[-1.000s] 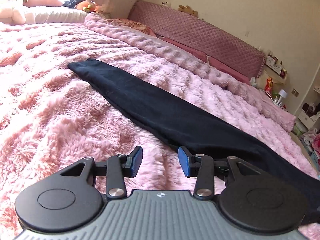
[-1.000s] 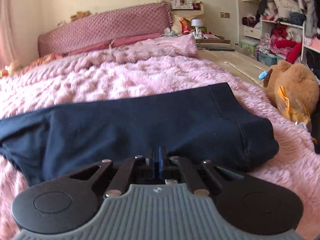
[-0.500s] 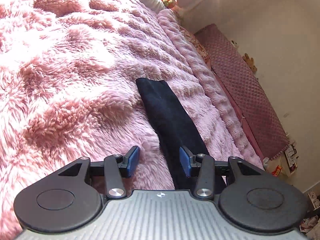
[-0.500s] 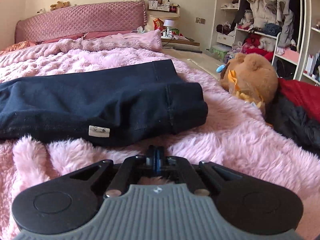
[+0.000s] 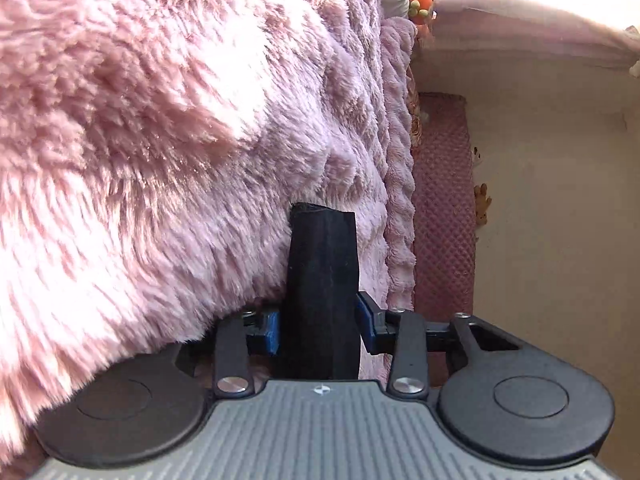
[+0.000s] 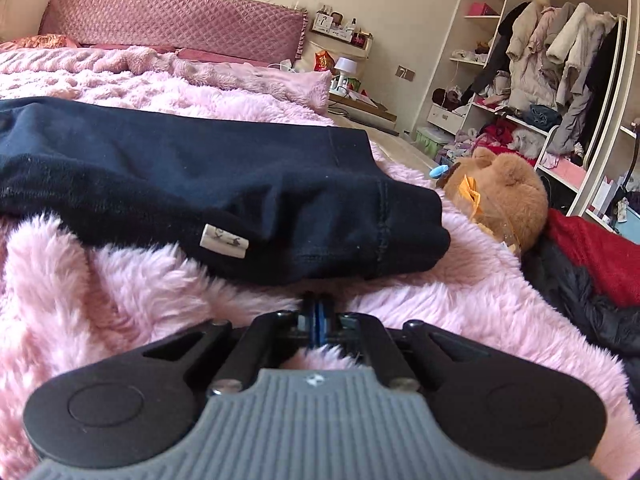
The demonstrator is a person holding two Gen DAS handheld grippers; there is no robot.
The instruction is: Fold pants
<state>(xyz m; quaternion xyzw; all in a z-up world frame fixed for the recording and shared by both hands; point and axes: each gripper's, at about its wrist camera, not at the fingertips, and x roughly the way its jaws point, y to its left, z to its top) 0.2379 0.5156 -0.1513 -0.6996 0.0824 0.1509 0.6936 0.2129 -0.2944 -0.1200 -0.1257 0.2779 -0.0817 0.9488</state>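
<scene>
Pink fluffy blanket (image 6: 460,304) covers the whole bed, with a quilted headboard (image 6: 172,20) at the far wall and an open wardrobe (image 6: 560,60) full of coats on the right side. On this blanket lie the dark pants (image 6: 192,168), stretched long across the bed. In the right wrist view I see their wide waist end, with a small white label (image 6: 224,242) at the near edge. In the left wrist view I see only the narrow leg end (image 5: 322,264), and that view is rolled on its side, with the blanket filling the left half.

My left gripper (image 5: 320,326) has the leg end between its two blue pads (image 5: 366,322). The jaws have just been closing around the cloth, but a small gap shows at the right pad, so I judge they do not press it yet. My right gripper (image 6: 318,322) is fully closed on nothing and sits low on the blanket, just before the waist edge and not touching it.

I think the step in hand is to take hold of both ends for a fold lengthwise. Next, the left jaws need to finish closing on the hem, and the right jaws must open first before they can take the waistband
</scene>
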